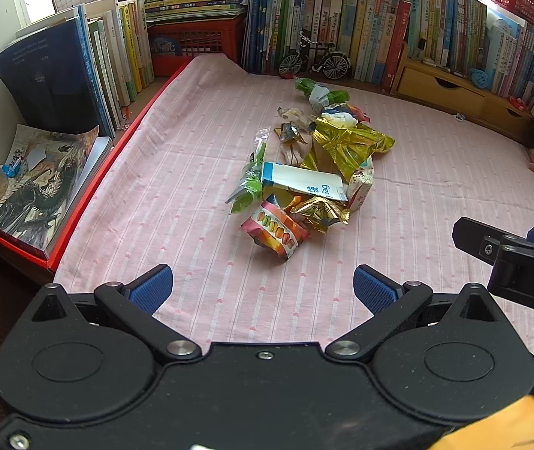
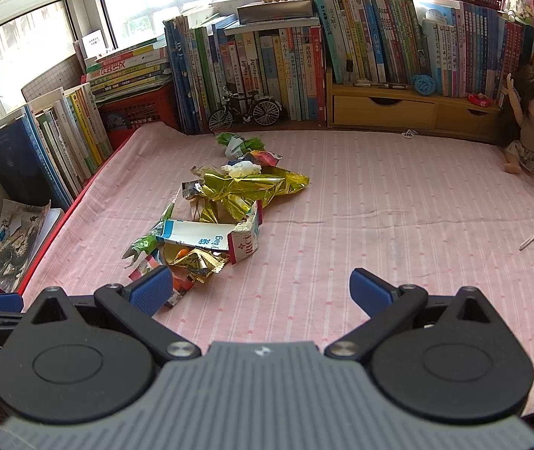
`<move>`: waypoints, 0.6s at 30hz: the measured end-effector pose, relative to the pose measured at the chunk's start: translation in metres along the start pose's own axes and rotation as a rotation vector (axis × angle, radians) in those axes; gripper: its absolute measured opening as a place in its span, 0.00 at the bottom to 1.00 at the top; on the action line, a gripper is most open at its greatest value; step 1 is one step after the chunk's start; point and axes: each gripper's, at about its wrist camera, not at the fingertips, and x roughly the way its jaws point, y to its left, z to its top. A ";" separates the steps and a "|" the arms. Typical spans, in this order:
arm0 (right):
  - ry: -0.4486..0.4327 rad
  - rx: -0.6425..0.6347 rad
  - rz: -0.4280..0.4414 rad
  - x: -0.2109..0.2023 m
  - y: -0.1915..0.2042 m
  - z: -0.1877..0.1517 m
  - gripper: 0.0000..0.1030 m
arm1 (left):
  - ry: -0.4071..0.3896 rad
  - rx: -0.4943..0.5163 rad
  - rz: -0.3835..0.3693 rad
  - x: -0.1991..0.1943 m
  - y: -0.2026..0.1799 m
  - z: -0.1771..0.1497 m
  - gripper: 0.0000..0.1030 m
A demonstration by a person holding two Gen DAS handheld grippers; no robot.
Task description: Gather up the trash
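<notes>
Foil and plastic trash [image 1: 304, 165] is heaped at the middle of the pink-clothed bench [image 1: 154, 172]; none is collected yet. The left tool [image 1: 263, 285] and right tool [image 2: 261, 287] are held spread, empty, just short of the heap.

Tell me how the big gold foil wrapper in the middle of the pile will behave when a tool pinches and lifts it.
The gold foil wrapper looks crumpled and empty, so probably very light and floppy, sagging from the pinch. Its shiny surface may slip between pads. The white crumpled scrap appears to rest on it and could tumble off.
</notes>
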 end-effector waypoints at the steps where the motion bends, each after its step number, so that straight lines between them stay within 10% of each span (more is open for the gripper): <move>1: 0.000 0.000 0.000 -0.001 0.002 0.001 1.00 | 0.000 -0.001 0.000 0.000 0.000 0.000 0.99; 18: 0.006 -0.002 0.003 0.000 0.000 0.000 1.00 | 0.000 -0.001 0.001 0.000 0.000 0.000 0.99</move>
